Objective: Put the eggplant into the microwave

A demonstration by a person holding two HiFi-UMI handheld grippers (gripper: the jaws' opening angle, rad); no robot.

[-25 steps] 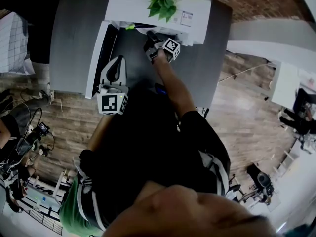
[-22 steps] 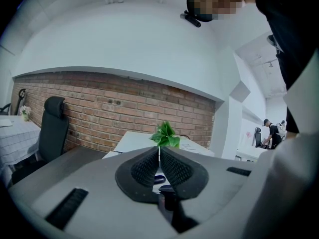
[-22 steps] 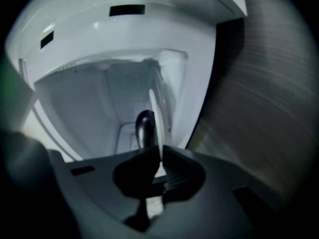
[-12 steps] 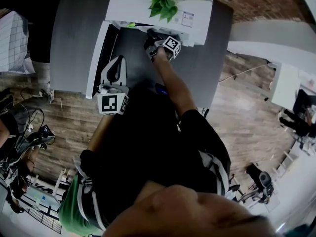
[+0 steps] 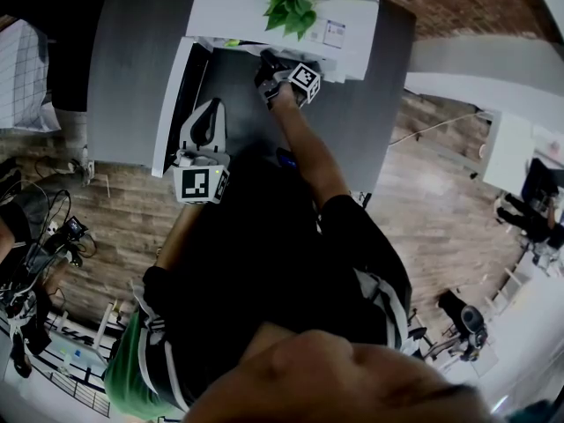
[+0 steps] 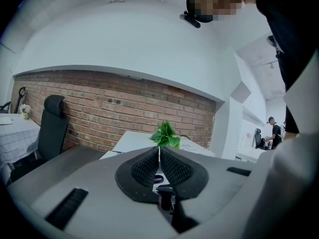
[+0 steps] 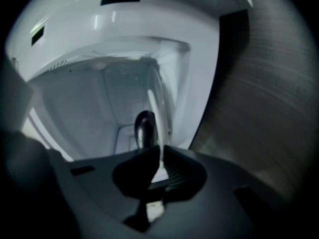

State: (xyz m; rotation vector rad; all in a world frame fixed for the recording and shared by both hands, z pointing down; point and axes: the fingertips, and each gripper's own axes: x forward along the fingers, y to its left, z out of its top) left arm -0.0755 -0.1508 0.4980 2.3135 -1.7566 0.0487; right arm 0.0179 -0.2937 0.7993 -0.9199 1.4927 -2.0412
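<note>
Eggplant [image 7: 144, 127] sits inside the microwave [image 7: 124, 49], just beyond the right gripper's [image 7: 160, 149] 2 jaws, which are pressed together on nothing, while the left gripper [image 6: 159, 148], likewise closed and empty, hovers beside the open door [image 5: 169, 113], probably to stay clear.

eggplant [image 7: 145, 127]: glossy dark skin | microwave [image 7: 89, 88]: smooth white | table [image 5: 132, 69]: matt grey | floor [image 5: 432, 201]: wood planks

Office/lab: brick wall [image 6: 99, 103], swivel chair [image 6: 50, 128], grey desk [image 5: 132, 60] w/ microwave [image 5: 238, 7].
</note>
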